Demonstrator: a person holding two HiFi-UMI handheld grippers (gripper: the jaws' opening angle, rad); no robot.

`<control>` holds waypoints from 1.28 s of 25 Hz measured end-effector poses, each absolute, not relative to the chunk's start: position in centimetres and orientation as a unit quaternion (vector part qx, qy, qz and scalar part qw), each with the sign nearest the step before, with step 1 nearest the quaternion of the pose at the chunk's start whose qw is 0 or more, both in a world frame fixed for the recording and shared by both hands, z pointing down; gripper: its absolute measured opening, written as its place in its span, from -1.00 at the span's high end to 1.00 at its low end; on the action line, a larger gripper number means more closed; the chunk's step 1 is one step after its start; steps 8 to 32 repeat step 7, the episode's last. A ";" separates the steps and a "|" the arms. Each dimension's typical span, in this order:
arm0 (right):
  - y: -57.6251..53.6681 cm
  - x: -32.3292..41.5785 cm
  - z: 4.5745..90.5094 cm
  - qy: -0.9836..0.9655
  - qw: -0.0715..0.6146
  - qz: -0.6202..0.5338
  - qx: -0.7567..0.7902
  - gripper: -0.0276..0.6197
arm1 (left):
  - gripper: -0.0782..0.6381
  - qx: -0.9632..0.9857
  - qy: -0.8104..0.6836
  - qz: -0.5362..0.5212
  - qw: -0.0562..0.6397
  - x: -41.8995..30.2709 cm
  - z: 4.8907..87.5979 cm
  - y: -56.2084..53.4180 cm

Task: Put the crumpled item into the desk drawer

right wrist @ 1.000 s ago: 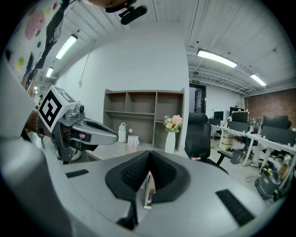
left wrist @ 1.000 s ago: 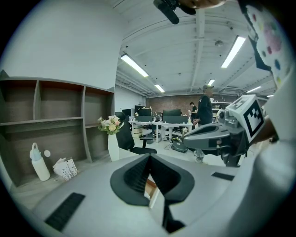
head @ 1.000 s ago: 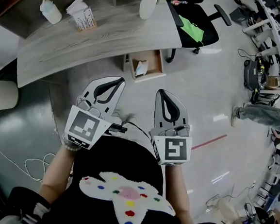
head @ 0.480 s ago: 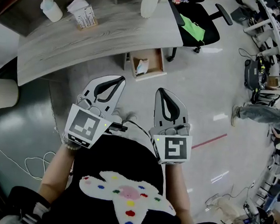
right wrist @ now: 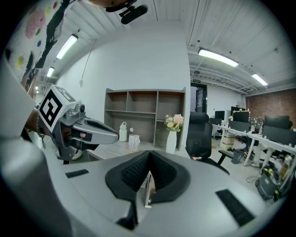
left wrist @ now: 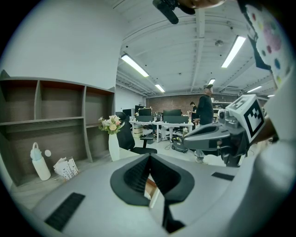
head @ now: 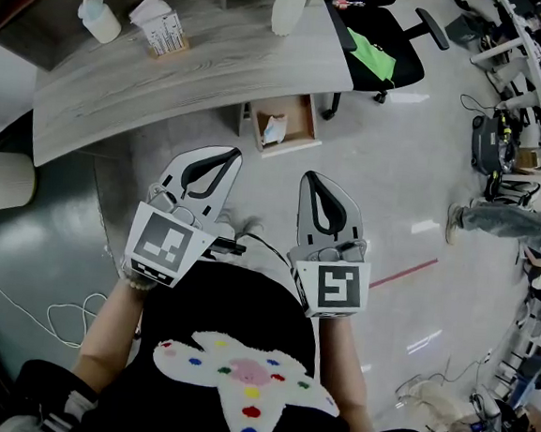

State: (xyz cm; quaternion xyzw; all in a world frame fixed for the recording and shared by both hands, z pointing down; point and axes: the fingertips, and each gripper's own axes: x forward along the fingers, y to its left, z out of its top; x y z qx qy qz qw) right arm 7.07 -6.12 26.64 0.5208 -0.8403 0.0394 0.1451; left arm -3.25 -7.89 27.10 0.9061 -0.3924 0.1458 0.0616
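Observation:
In the head view a small wooden drawer (head: 303, 119) stands pulled out under the grey desk (head: 189, 67). A crumpled whitish item (head: 272, 129) lies inside it. Both grippers hang side by side in front of the person's chest, well short of the drawer. The left gripper (head: 225, 157) is shut with nothing between its jaws; its own view shows the pads (left wrist: 149, 159) pressed together. The right gripper (head: 314, 179) is likewise shut and empty, its pads (right wrist: 149, 157) meeting in the right gripper view.
On the desk stand a white bottle (head: 99, 19), a paper packet (head: 158, 27) and a vase of flowers (head: 287, 10). A black office chair (head: 379, 51) is at the desk's right end. A person's legs (head: 496, 221) show at right. A white cable (head: 17, 311) lies on the floor.

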 end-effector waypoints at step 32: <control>-6.2 7.1 26.9 -0.840 0.146 0.041 0.521 0.91 | 0.75 0.907 -0.391 0.146 0.061 -3.2 27.3 -8.0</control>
